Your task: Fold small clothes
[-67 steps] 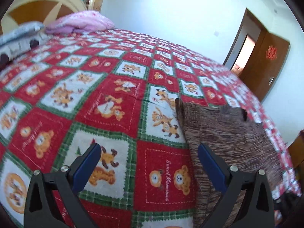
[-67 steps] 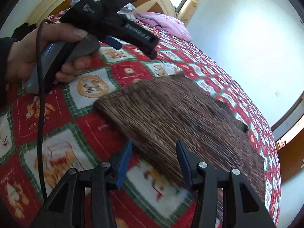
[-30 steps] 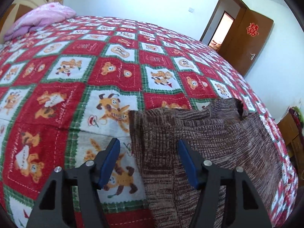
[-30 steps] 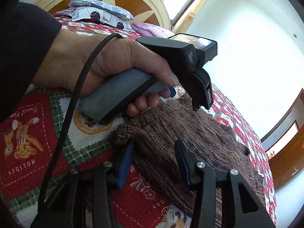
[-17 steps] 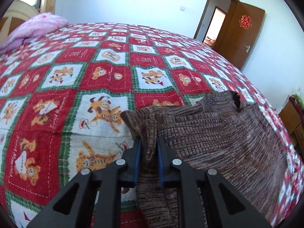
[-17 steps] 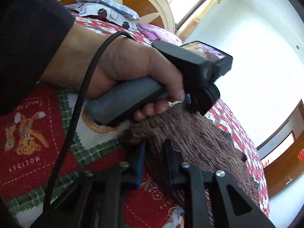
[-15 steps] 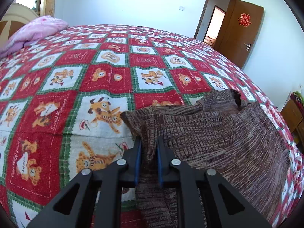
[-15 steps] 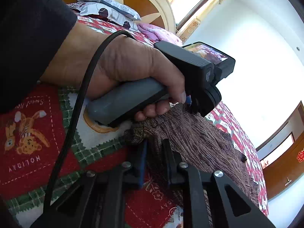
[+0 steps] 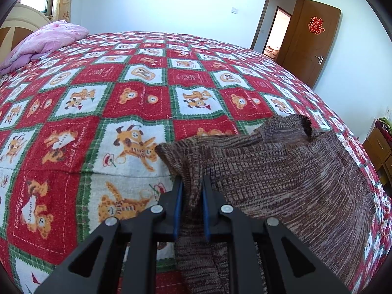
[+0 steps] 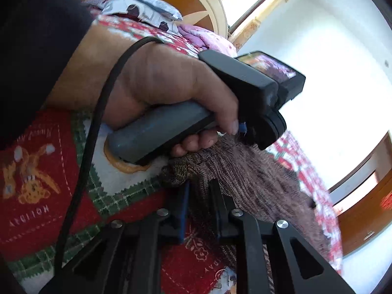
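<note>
A brown knitted sweater lies on the red, green and white bear-print bedspread. My left gripper is shut on the sweater's near left edge, just below its corner. In the right wrist view my right gripper is shut on another edge of the same sweater, near a bunched corner. The hand holding the left gripper's handle fills the upper left of that view and hides part of the sweater.
A pink quilt and a cream headboard are at the bed's far left. A brown door stands open at the far right. A grey pillow lies against the headboard. A wooden cabinet stands right of the bed.
Both grippers moved onto the sweater's edge and closed on it; one second ago both were open. Since closing, the held edge has lifted slightly and the right view has tilted.
</note>
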A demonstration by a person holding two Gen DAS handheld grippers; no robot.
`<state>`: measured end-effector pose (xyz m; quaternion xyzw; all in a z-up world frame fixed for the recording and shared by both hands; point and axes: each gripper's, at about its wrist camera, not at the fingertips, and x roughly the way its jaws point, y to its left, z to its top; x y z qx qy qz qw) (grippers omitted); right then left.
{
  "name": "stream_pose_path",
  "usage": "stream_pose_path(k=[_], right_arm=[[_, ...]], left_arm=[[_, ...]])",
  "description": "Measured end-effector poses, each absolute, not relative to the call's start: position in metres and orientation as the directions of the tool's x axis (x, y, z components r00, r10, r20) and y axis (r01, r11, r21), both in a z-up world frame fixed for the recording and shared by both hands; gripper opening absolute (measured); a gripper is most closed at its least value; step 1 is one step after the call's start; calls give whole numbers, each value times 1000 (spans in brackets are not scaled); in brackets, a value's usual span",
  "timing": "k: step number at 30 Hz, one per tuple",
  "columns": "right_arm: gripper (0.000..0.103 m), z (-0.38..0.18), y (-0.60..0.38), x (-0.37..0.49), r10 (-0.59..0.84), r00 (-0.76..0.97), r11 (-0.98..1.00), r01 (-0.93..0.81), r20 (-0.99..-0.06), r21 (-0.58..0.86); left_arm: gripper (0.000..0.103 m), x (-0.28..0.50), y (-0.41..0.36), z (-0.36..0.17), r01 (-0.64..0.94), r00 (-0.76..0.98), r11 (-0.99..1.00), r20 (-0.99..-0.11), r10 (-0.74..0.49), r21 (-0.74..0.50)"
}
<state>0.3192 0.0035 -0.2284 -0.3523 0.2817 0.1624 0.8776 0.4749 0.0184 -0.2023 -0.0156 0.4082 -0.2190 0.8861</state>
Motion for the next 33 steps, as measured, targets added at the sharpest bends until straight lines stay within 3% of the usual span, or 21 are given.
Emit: stream_pose_path(k=[7, 13, 23, 33], right_arm=[[4, -198, -24, 314, 173, 761, 779, -494, -625, -386], [3, -169, -61, 308, 274, 724, 843, -498, -633, -204], [3, -133, -152, 310, 404, 682, 899, -419, -610, 128], [3, -125, -233, 294, 465, 666, 885, -334, -584, 324]], left_arm=[[12, 482, 28, -197, 326, 516, 894, -735, -440, -306], [11, 478, 40, -174, 270, 502, 836, -671, -545, -477], [11, 471, 6, -133, 286, 502, 815, -645, -575, -504], [11, 458, -66, -88, 378, 493, 768, -590, -640, -517]])
